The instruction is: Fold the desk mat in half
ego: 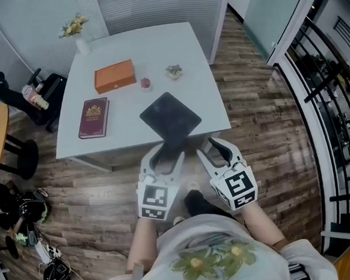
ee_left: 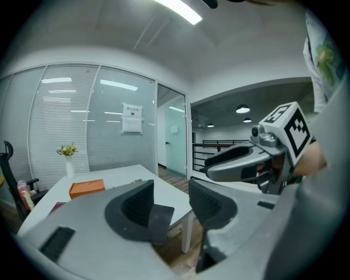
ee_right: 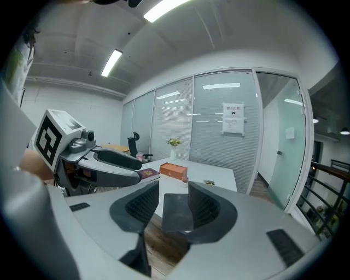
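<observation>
A: What lies nearest the lens?
B: The person's floral-print shirt point(ego: 208, 257). Just beyond it, the left gripper point(ego: 167, 154) and right gripper point(ego: 213, 146) are side by side, off the near edge of the white table point(ego: 125, 49).

A: Jaw state?
B: Both pairs stand apart and press on nothing. The dark desk mat point(ego: 170, 115) shows through each gap.

A: Position of the mat?
B: It lies on the table at the near edge, turned corner-on, with one corner past the edge. An orange box point(ego: 114, 76) and a maroon book point(ego: 93, 117) lie farther back, apart from it.
</observation>
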Available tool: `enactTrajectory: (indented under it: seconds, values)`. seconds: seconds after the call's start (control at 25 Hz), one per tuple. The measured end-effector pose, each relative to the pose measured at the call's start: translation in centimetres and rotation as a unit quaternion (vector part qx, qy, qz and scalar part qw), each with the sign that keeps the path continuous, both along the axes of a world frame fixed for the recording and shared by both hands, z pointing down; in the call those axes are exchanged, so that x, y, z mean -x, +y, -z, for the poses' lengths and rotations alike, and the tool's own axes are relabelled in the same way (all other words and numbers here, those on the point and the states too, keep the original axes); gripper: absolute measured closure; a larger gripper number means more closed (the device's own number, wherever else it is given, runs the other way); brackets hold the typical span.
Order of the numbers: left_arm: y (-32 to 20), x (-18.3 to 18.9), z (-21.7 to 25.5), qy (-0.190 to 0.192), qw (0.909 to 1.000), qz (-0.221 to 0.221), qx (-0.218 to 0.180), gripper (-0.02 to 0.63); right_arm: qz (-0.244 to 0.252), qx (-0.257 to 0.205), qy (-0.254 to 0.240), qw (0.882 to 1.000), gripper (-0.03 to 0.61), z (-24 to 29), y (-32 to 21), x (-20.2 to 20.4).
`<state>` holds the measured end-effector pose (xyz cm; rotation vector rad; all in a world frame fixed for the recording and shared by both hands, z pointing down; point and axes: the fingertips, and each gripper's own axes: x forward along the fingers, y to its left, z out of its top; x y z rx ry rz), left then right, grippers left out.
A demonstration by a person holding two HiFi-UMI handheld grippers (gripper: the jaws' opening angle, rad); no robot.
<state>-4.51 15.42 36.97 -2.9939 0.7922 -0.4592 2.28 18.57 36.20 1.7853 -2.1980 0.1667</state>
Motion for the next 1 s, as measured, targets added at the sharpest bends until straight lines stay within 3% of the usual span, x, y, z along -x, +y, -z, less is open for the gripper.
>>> enactTrajectory:
  seconds: [0.2, 0.48, 1.0]
  values:
    - [-1.8, -0.7, -1.8, -0.043, 0.9991, -0.002, -0.002, 0.370, 0.029, 0.028, 0.015, 0.999, 0.363, -1.5, -1.9, -1.0]
    - [-2.5, -1.3, -6.0, -0.112, 0.9935, 0.001, 0.019, 0.368, 0.049, 0.057, 0.017, 0.997, 0.359, -3.4, -3.5, -2.9]
    - [-4.7, -2.4, -12.6, -0.186, 0.9806, 0.019, 0.060, 0.368, 0.079, 0.118, 0.028, 0.989, 0.359, -8.4, -7.4, -5.8]
